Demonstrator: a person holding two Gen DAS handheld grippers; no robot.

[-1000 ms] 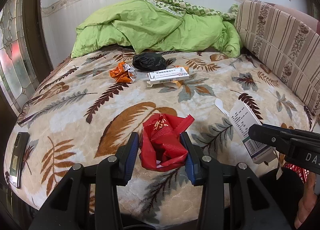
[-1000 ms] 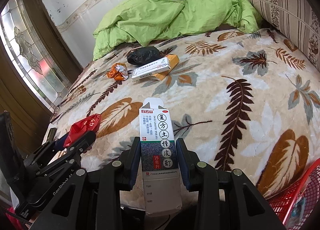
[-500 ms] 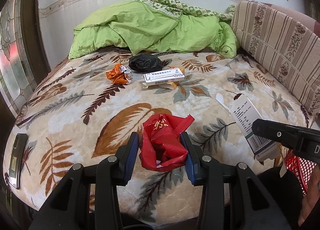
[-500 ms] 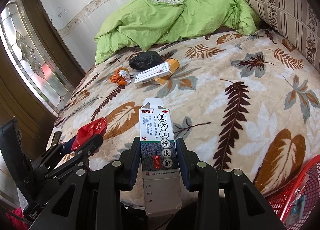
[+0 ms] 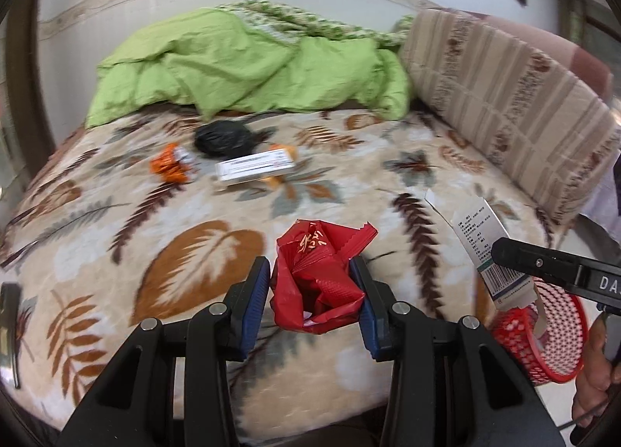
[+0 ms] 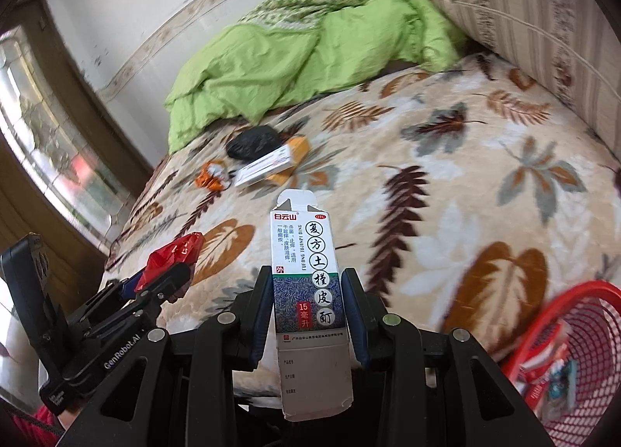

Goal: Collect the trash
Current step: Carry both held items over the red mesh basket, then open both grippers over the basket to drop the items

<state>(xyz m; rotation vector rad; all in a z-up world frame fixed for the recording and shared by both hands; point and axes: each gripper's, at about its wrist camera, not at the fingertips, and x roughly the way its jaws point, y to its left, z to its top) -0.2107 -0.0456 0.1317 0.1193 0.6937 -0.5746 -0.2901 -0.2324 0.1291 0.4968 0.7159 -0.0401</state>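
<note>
My left gripper (image 5: 309,276) is shut on a crumpled red wrapper (image 5: 316,278), held above the near edge of the bed; in the right wrist view the same red wrapper (image 6: 176,254) shows at lower left. My right gripper (image 6: 306,284) is shut on a white and blue medicine carton (image 6: 304,268), whose back face shows in the left wrist view as the medicine carton (image 5: 483,243). A red mesh basket (image 6: 574,334) with some packets inside stands on the floor at the bed's right corner. Farther up the bed lie an orange wrapper (image 5: 172,165), a black bag (image 5: 221,138) and a long white box (image 5: 254,167).
The bed carries a leaf-patterned blanket (image 5: 116,237), with a green duvet (image 5: 248,66) heaped at the far end and a striped cushion (image 5: 504,97) along the right. A dark flat object (image 5: 7,326) lies at the bed's left edge. A person's hand (image 5: 594,361) holds the right gripper.
Both grippers have drawn back from the bed and lifted a little, each keeping its load. The red basket has come into view at the right in both views.
</note>
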